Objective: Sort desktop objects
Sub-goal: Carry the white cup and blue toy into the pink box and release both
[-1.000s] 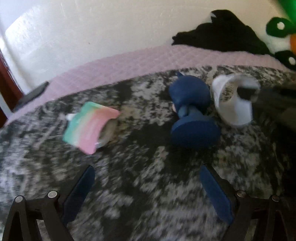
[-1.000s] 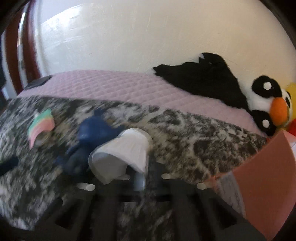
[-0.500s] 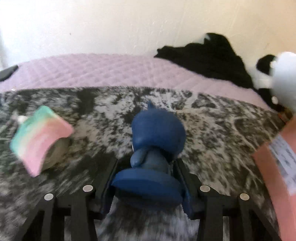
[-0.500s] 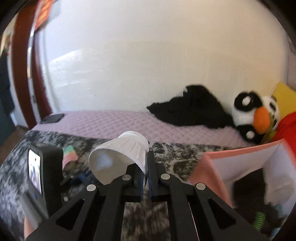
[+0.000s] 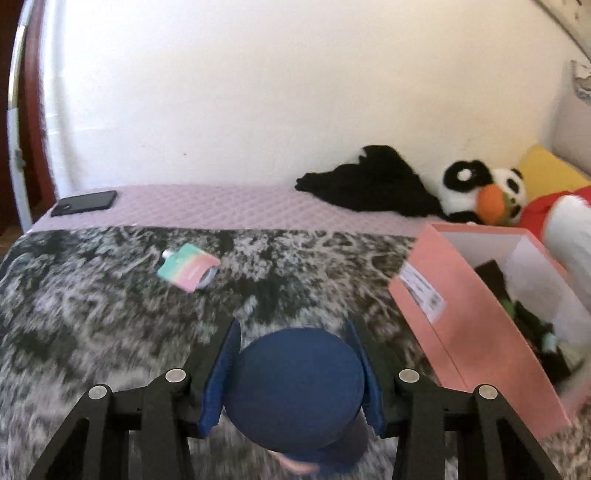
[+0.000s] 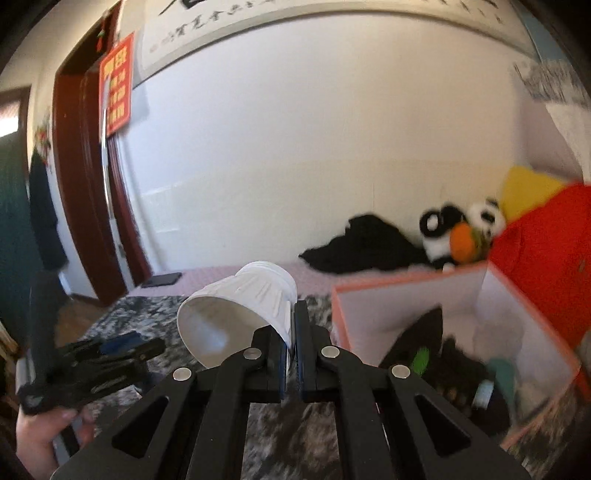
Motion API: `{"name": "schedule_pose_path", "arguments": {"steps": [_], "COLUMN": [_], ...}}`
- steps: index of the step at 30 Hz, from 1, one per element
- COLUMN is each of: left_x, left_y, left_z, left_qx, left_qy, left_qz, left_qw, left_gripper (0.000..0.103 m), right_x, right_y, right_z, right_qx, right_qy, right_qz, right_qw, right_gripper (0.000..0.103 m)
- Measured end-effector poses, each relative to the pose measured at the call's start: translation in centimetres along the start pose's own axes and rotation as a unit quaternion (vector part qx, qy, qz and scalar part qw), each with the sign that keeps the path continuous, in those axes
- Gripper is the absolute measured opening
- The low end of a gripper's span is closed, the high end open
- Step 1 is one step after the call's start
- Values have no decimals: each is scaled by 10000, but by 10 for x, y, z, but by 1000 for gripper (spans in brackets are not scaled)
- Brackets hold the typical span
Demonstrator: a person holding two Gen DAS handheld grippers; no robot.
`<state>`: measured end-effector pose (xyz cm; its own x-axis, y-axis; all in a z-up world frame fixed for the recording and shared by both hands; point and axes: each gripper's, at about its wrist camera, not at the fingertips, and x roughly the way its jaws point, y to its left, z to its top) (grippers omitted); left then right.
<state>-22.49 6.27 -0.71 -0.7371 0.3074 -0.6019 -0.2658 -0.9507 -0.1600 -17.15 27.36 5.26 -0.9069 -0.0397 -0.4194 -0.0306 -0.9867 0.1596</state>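
A: Fingers (image 5: 229, 373) of the left gripper (image 5: 295, 369) are closed on the blue toy (image 5: 295, 384), blue pads pressed to both its sides. Toy held clear above the grey mottled blanket (image 5: 92, 314); its round end faces the camera.

B: Right side?

A: Right gripper (image 6: 293, 332) fingers are nearly together, pinching the wall of the white cup (image 6: 240, 306) at its rim. Cup lies tilted, mouth toward the lower left, base up and away. It is held in the air just left of the pink box (image 6: 369, 295).

B: Hand pose?

A: In the right wrist view, a hand (image 6: 40, 439) at lower left grips the black handle of the left gripper, which points toward the box. Right gripper is level, aimed at the wall.

B: Box contents?

A: Open, white inside, with dark items, something green and something teal; too blurred to name. In the left wrist view the box sits right of the toy, near corner toward the camera.

B: Any writing?

A: White label (image 5: 423, 290) on the box's near end, print too small to read. Red poster (image 6: 118, 92) by the door with yellow characters, blurred. Black brush characters on a scroll (image 6: 295, 14) at the top of the wall, not legible.

B: Other things?

A: Pastel pink-and-green pouch (image 5: 188, 271) lies on the blanket, well apart from the box. Black phone (image 5: 85, 203) on the lilac quilt (image 5: 221, 206). Panda plush (image 5: 480, 192) and black cloth (image 5: 369, 188) against the wall.
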Motion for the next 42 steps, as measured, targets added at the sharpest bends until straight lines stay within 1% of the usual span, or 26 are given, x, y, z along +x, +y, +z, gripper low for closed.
{"name": "schedule_pose_path", "arguments": {"steps": [2, 4, 7, 9, 13, 18, 25, 28, 31, 32, 34, 35, 36, 37, 38, 39, 40, 42], "left_x": [-13, -28, -48, -61, -82, -87, -66, -48, -26, -17, -8, -3, 2, 6, 11, 9, 6, 3], "left_y": [-4, -11, -26, -38, -70, -119, -201, -234, -256, -262, -267, -268, -270, -272, -274, -271, -268, -261], "left_z": [-10, -16, -20, -21, -13, 13, 51, 61, 67, 69, 69, 69, 70, 70, 70, 70, 70, 72], "left_qx": [-42, -2, 108, 168, 316, 580, 997, 1207, 1305, 1327, 1332, 1333, 1334, 1334, 1334, 1309, 1278, 1207], "left_qy": [-2, -87, -240, -355, -548, -742, -860, -817, -722, -681, -605, -567, -530, -492, -454, -519, -603, -658], "left_qz": [-51, -58, -41, -96, -295, -648, -1240, -1377, -1392, -1386, -1248, -1174, -1100, -1025, -951, -907, -869, -840], "left_qw": [10000, 9999, 9996, 9992, 9976, 9934, 9835, 9797, 9790, 9790, 9813, 9825, 9835, 9845, 9854, 9859, 9861, 9869], "left_gripper": [50, 50, 51, 51, 51, 51, 51, 51, 51, 51, 51, 54, 66, 72, 83, 88, 89, 89], "right_x": [-10, -19, -34, -45, -66, -83, -105, -110, -110, -107, -96, -91, -85, -80, -75, -69, -68, -75], "right_y": [0, -2, -9, -16, -36, -79, -154, -180, -202, -208, -214, -218, -221, -225, -228, -232, -234, -236], "right_z": [-7, -12, -11, -7, 3, 14, 25, 26, 28, 28, 29, 30, 30, 31, 31, 32, 30, 29], "right_qx": [-9, -17, 68, 116, 205, 546, 1070, 1216, 1324, 1340, 1338, 1336, 1335, 1333, 1332, 1330, 1349, 1438], "right_qy": [-15, -61, -147, -247, -470, -684, -938, -987, -971, -913, -712, -612, -511, -410, -310, -209, -222, -447], "right_qz": [-61, -114, -85, -99, -267, -547, -1049, -1247, -1368, -1391, -1409, -1417, -1426, -1434, -1442, -1450, -1496, -1549], "right_qw": [10000, 9999, 9998, 9996, 9983, 9947, 9842, 9798, 9769, 9769, 9784, 9789, 9794, 9798, 9801, 9802, 9792, 9764], "right_gripper": [3, 3, 3, 3, 3, 3, 3, 3, 3, 3, 3, 3, 5, 13, 26, 69, 93, 93]}}
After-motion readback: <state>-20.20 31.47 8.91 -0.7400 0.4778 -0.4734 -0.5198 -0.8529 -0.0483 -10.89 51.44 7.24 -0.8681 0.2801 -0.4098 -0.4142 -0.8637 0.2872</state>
